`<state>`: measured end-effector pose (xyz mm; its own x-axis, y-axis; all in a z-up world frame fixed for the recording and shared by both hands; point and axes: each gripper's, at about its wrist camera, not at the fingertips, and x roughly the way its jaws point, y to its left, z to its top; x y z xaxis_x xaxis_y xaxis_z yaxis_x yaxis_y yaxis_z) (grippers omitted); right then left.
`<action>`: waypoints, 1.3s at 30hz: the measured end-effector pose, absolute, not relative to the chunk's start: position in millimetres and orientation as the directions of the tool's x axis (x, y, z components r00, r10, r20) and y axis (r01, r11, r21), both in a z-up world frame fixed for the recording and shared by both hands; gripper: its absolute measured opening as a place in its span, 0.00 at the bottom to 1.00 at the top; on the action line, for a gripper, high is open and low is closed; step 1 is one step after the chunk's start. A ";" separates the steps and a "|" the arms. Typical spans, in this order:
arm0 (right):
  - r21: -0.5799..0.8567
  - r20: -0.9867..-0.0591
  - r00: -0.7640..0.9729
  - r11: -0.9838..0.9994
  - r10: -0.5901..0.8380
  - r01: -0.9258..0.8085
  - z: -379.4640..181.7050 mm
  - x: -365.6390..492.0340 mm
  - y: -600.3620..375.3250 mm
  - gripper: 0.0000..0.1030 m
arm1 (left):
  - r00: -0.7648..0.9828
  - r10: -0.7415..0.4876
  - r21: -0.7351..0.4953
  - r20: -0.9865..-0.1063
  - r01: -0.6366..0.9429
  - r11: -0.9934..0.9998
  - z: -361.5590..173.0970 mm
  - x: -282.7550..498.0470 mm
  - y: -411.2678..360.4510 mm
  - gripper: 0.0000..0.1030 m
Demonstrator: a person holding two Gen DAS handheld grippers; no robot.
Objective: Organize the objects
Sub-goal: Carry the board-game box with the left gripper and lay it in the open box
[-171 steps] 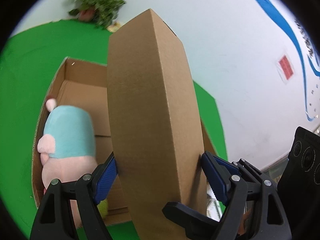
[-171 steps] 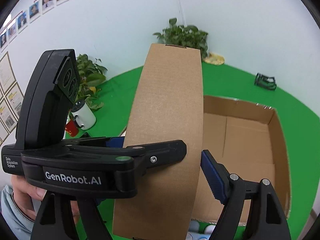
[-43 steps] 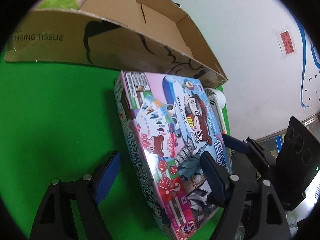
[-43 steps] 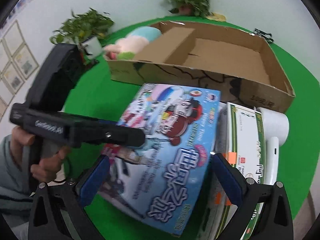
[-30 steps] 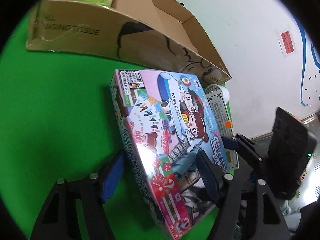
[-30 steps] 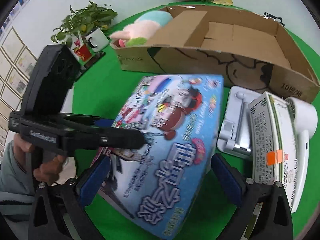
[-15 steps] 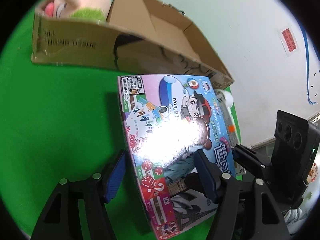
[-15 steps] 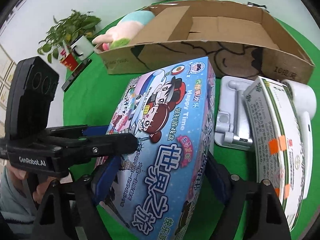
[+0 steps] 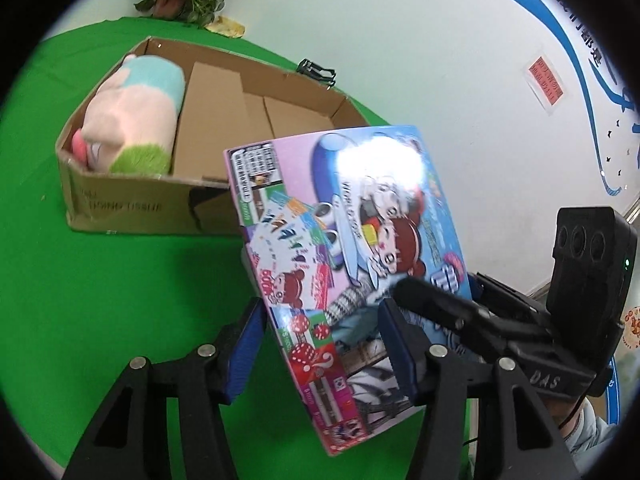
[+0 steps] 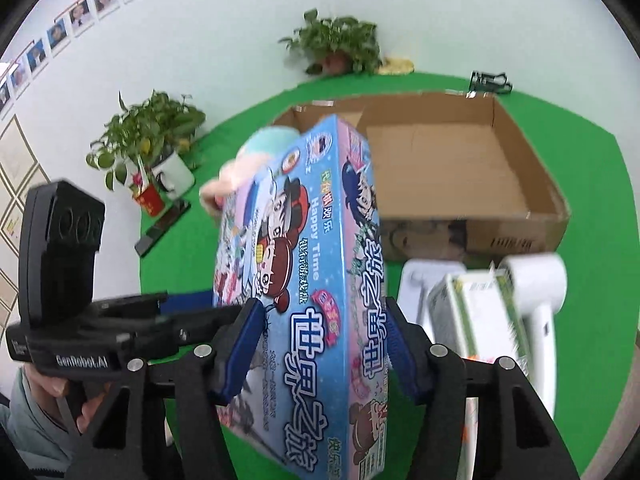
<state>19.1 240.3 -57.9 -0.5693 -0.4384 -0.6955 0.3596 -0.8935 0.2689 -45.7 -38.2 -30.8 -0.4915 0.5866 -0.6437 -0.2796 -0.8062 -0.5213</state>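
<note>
Game box clamped between both tongs, left, right, jaws just closing.

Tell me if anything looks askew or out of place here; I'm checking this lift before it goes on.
The board game box is tilted, lifted off the green table, clamped by the left gripper and right gripper. In the cardboard box, the plush toy lies on its side. Nothing looks spilled or damaged.

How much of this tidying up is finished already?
Partly. The plush toy and a brown carton already sit in the cardboard box. The board game box is in hand, lifted off the green cloth by both grippers. A white handheld fan and a green-and-white packet still wait outside.
</note>
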 end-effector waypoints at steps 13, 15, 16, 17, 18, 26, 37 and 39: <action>0.291 -0.612 -0.650 -0.892 -0.451 0.345 -14.9 -36.6 245.4 0.54 | -0.575 0.506 -0.415 -0.643 -0.294 -0.861 14.8 -104.0 -11.4 0.53; 0.311 -0.606 -0.652 -0.890 -0.455 0.332 -13.8 -49.7 249.0 0.54 | -0.577 0.501 -0.410 -0.645 -0.292 -0.864 19.5 -116.6 -10.9 0.52; 0.326 -0.602 -0.654 -0.888 -0.459 0.323 -13.2 -57.4 251.3 0.54 | -0.581 0.494 -0.398 -0.647 -0.296 -0.868 22.2 -121.7 -9.9 0.52; 0.337 -0.598 -0.655 -0.886 -0.462 0.318 -12.8 -63.7 253.0 0.54 | -0.584 0.486 -0.386 -0.650 -0.298 -0.873 24.7 -124.5 -7.9 0.52; 0.347 -0.594 -0.656 -0.884 -0.466 0.314 -12.4 -69.7 255.2 0.54 | -0.589 0.480 -0.375 -0.650 -0.300 -0.877 27.9 -130.2 -5.8 0.52; 0.410 -0.572 -0.660 -0.867 -0.487 0.284 -6.2 -125.5 270.2 0.54 | -0.588 0.451 -0.329 -0.671 -0.309 -0.892 46.6 -175.4 8.8 0.52; 0.503 -0.608 -0.602 -0.838 -0.518 0.213 -46.6 -203.7 285.9 0.54 | -0.493 0.416 -0.321 -0.764 -0.269 -0.908 13.5 -236.6 21.1 0.51; 0.517 -0.624 -0.578 -0.832 -0.526 0.198 -60.5 -216.2 286.7 0.54 | -0.469 0.405 -0.326 -0.785 -0.244 -0.914 3.1 -246.1 22.4 0.50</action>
